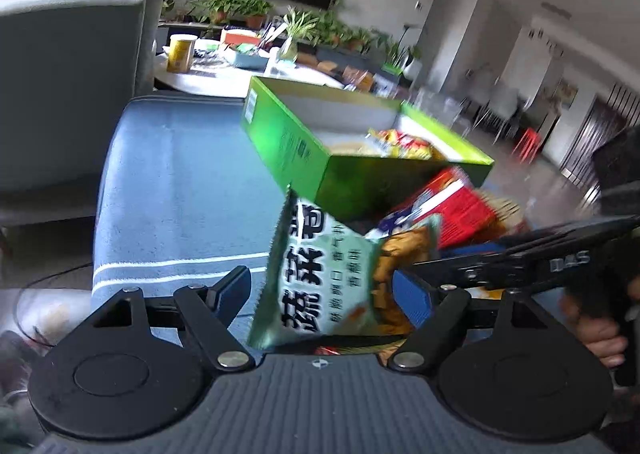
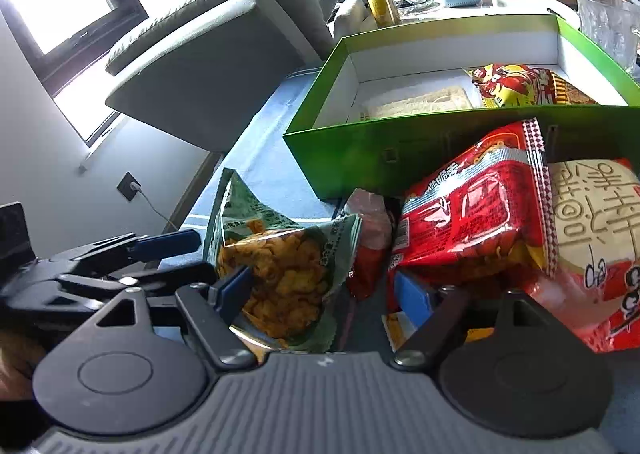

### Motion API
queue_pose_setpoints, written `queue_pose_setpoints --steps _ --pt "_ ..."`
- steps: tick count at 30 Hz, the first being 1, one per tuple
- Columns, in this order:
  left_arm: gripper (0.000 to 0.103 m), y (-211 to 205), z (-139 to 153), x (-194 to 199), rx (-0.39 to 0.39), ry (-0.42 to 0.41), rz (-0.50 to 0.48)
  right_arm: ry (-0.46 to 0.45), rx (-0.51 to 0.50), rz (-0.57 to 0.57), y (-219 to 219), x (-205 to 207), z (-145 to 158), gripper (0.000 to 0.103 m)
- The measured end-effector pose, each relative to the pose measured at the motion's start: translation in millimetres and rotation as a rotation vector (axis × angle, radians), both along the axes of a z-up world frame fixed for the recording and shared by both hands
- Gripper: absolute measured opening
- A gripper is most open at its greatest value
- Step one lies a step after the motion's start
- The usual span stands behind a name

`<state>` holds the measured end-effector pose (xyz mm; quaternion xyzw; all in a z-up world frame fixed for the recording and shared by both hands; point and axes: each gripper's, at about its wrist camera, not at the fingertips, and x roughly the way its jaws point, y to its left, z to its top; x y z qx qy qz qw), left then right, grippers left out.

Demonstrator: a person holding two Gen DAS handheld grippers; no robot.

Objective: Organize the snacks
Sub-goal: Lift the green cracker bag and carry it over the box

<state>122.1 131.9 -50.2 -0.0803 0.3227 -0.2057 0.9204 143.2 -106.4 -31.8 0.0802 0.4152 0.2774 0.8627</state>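
1. OK, the snack I want is the soft green-and-white plastic bag of orange crunchy bits. It stands on its edge on the blue cloth seat with white stripes, right in front of the big green cardboard box.
2. My left tongs are apart. The bag is between the pads, but there is a gap on the left side, so no squeeze.
3. My right tongs are apart too. One pad is right by the bag, and the other is well off it. I think nothing is clamped.
4. How it will feel: prob. very light and puffy. The plastic is thin, crinkly and a bit slippery. The bits inside can break, so a soft pinch is best.
5. Where to grab: I think the flat zigzag edge at the top or side is best. There is no air and no food there. A pinch on the fat middle could crush it or let it slide out.
6. Count, outside the box: 1 green-and-white bag, 1 shiny red bag, 1 cream-and-red bag, and 1 small reddish pack that I can't see well.
7. Count, inside the box: 1 yellow-and-red bag and 1 flat pale pack. There is lots of room left.
8. Boxes: 1. Tongs: 2.
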Motion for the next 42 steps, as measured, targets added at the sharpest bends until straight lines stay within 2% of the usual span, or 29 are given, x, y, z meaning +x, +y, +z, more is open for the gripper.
queue_pose_setpoints --steps 5,8,12,16,21,25,28,31,34,37,40,42 --pt "0.076 -2.2 -10.0 15.2 -0.060 0.041 -0.014 0.004 -0.016 0.017 0.4 3.6 -0.9 0.095" --pt "0.065 -3.0 -14.9 12.4 -0.086 0.035 -0.017 0.013 -0.014 0.020 -1.3 6.0 -3.3 0.095" --pt "0.060 -4.2 -11.0 -1.5 -0.066 0.005 -0.003 0.055 0.039 0.023 -6.2 9.8 -7.7 0.093" --pt "0.060 -4.3 -7.5 -8.9 -0.043 -0.001 0.015 0.056 0.065 0.042 -6.1 6.9 -7.8 0.094" --pt "0.060 3.3 -12.1 -8.2 -0.086 0.023 0.049 0.097 0.087 0.024 -4.6 8.9 -11.4 0.098" --pt "0.056 0.8 -6.2 -12.1 -0.069 0.009 0.076 0.123 0.110 0.015 -0.6 14.1 -12.4 0.098" --pt "0.055 6.2 3.1 -18.4 -0.103 -0.024 0.068 0.093 0.118 0.042 1.7 13.8 -7.7 0.098" --pt "0.056 12.1 12.9 -22.5 -0.153 -0.053 0.073 0.062 0.168 0.081 -0.2 13.3 -0.8 0.098" --pt "0.056 7.7 26.5 -25.1 -0.155 -0.092 0.065 0.044 0.227 0.102 -7.6 13.2 8.7 0.098" --pt "0.056 -2.9 42.0 -19.4 -0.146 -0.136 0.048 -0.039 0.218 0.096 -11.9 8.4 27.7 0.098" --pt "0.056 -10.7 54.1 -5.1 -0.171 -0.157 0.036 -0.123 0.204 0.072 -18.3 9.8 49.2 0.098" --pt "0.056 -17.6 59.9 8.1 -0.188 -0.158 0.029 -0.147 0.208 0.054 -25.1 15.1 58.0 0.098"
